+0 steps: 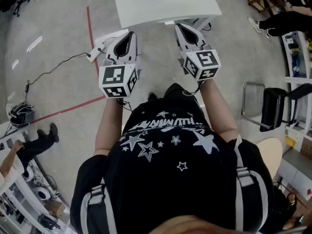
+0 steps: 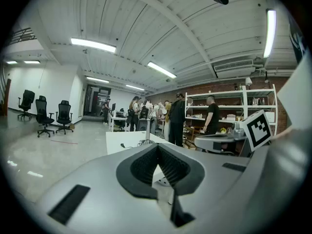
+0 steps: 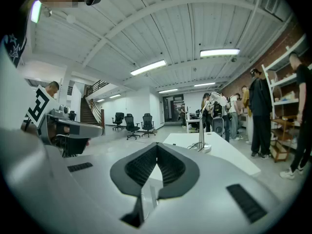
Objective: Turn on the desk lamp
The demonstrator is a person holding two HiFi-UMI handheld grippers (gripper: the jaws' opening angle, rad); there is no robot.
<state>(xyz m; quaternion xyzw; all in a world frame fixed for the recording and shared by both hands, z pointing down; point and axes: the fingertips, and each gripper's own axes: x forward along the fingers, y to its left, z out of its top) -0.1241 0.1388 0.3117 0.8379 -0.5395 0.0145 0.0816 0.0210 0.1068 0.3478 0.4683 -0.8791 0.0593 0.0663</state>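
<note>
Facing a white table (image 3: 229, 156), a person holds the left gripper (image 2: 157, 146) and right gripper (image 3: 157, 146) level, both closed and empty. The desk lamp (image 3: 201, 130) standing on the table is thin-stalked and looks light and tippy. Its switch likely wants a gentle press, not a grab.

A white rectangular worktop (image 1: 185, 4) is standing on the grey concrete floor (image 1: 53, 28), which is carrying two red tape lines (image 1: 89, 26). A white power strip (image 1: 97, 47) is lying on the floor just beside the worktop's left corner, with a thin black cable (image 1: 51, 72) trailing away from it. Three black office chairs (image 2: 45, 115) are standing near the far wall. A group of people (image 2: 146, 113) is gathering near tall white metal shelving (image 2: 253, 99), and long white ceiling light tubes (image 2: 93, 45) are glowing overhead.
</note>
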